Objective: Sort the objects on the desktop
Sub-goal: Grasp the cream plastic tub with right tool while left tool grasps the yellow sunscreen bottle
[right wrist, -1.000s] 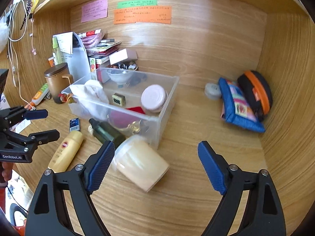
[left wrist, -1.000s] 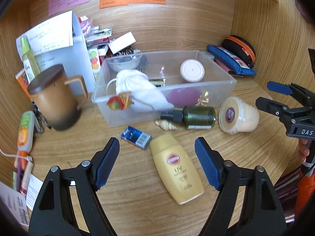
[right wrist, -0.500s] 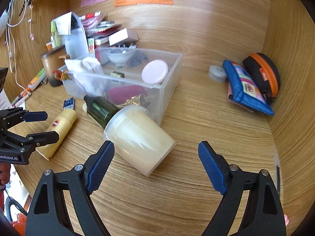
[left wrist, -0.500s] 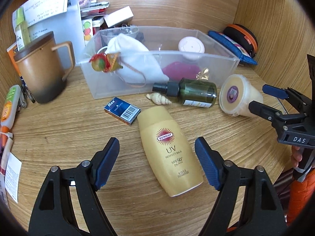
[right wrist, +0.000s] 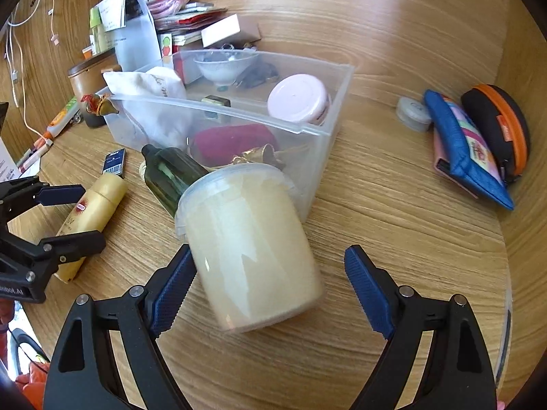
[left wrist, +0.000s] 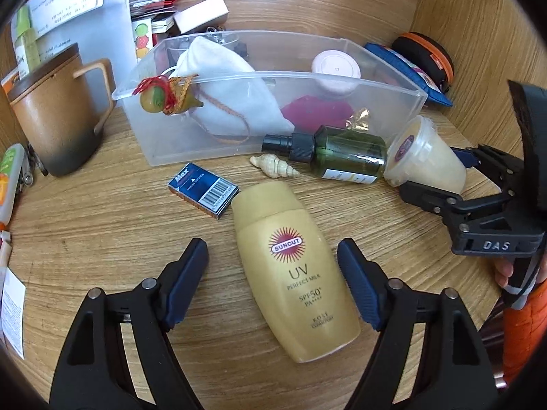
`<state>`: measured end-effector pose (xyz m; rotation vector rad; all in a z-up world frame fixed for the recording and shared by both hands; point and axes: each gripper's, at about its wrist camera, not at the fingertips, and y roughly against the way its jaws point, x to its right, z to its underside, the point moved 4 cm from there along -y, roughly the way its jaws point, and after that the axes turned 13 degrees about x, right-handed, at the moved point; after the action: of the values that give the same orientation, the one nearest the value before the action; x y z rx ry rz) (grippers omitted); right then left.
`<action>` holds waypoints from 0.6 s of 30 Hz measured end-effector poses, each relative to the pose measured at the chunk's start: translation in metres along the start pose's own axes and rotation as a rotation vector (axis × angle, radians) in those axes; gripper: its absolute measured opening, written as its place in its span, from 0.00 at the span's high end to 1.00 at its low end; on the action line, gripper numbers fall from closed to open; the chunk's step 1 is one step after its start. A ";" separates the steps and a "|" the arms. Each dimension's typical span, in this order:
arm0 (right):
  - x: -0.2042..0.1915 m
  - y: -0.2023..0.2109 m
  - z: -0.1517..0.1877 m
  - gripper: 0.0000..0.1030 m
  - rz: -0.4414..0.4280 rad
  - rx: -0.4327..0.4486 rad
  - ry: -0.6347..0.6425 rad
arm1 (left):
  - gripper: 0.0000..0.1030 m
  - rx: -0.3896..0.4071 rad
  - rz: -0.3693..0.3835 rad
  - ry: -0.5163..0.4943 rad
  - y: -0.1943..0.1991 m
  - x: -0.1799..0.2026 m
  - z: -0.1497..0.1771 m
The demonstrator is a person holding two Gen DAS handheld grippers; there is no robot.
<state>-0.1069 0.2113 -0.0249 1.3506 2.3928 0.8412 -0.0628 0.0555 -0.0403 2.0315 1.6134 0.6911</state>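
My left gripper point(left wrist: 273, 283) is open, its jaws on either side of a yellow sunscreen bottle point(left wrist: 294, 266) lying on the wooden desk; it also shows in the right wrist view point(right wrist: 90, 212). My right gripper point(right wrist: 268, 283) is open around a cream plastic tub point(right wrist: 249, 246) lying on its side; the tub shows in the left wrist view point(left wrist: 425, 164). A dark green bottle point(left wrist: 342, 155), a seashell point(left wrist: 273, 165) and a blue matchbox point(left wrist: 203, 189) lie in front of a clear plastic bin point(left wrist: 386, 82).
The bin holds a white pouch point(left wrist: 225, 99), a pink jar point(right wrist: 299, 99), a red item point(right wrist: 232, 141) and a glass bowl point(right wrist: 225, 65). A brown mug point(left wrist: 54, 116) stands left. A blue pouch point(right wrist: 468, 153) and a black-orange case point(right wrist: 499, 126) lie right. Wooden walls enclose the back and right.
Both grippers have moved forward and down. The sunscreen bottle now lies between the left jaws and the cream tub between the right jaws. Both stay open.
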 end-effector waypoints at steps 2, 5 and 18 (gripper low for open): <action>0.000 -0.004 -0.001 0.17 0.002 -0.007 -0.005 | 0.25 0.001 -0.003 -0.012 -0.001 0.000 0.000; -0.003 -0.008 -0.002 0.17 -0.016 -0.010 -0.005 | 0.25 0.000 -0.005 -0.021 -0.002 0.001 0.000; -0.011 -0.005 -0.009 0.47 -0.119 0.014 -0.047 | 0.50 0.029 -0.073 -0.069 -0.006 0.016 -0.001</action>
<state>-0.1090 0.1965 -0.0215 1.2055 2.4196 0.7542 -0.0651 0.0728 -0.0412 1.9835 1.6580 0.5676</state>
